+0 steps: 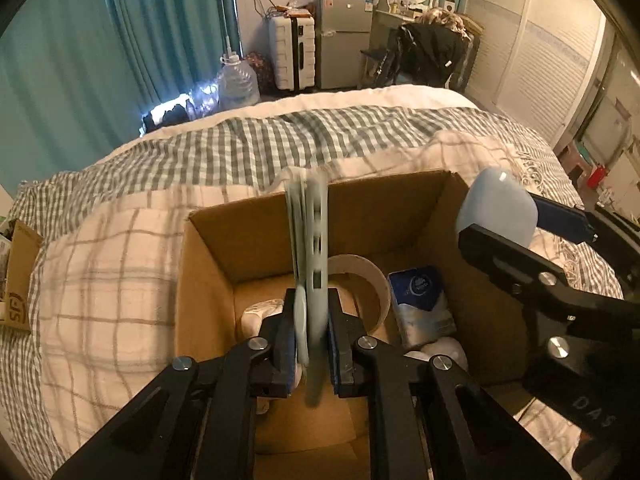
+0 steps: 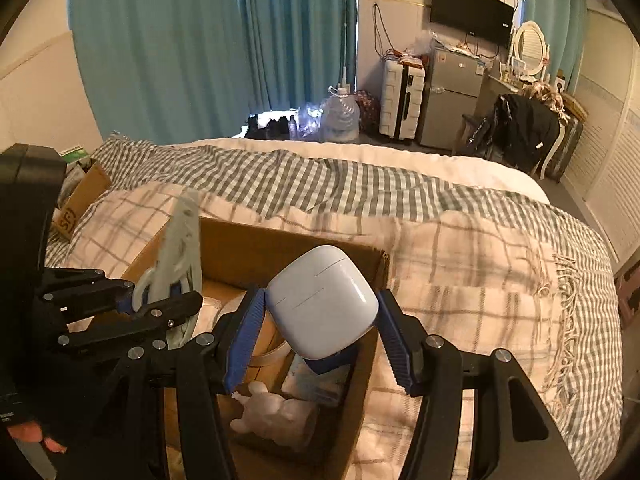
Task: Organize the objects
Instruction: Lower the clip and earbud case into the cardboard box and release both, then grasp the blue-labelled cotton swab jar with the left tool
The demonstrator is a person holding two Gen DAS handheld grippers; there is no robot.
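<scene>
My left gripper point(image 1: 312, 320) is shut on a flat pale blue-grey plastic piece with slots point(image 1: 310, 232), held upright on edge over the open cardboard box point(image 1: 208, 280); it also shows in the right wrist view point(image 2: 182, 236). My right gripper point(image 2: 322, 324) holds a pale blue earbud case point(image 2: 324, 300) between its blue pads over the box's right side; the case also shows in the left wrist view point(image 1: 496, 208). The box point(image 2: 240, 248) holds a tape roll point(image 1: 360, 276), a blue tissue pack point(image 1: 420, 300) and a white figurine point(image 2: 272, 412).
The box stands on a bed with a pink plaid blanket point(image 1: 108, 264) and grey gingham cover point(image 2: 320, 184). A small SF carton point(image 1: 18, 276) lies at the bed's left. Water jug point(image 1: 236, 80), suitcase point(image 1: 292, 52) and fridge point(image 1: 344, 36) stand beyond.
</scene>
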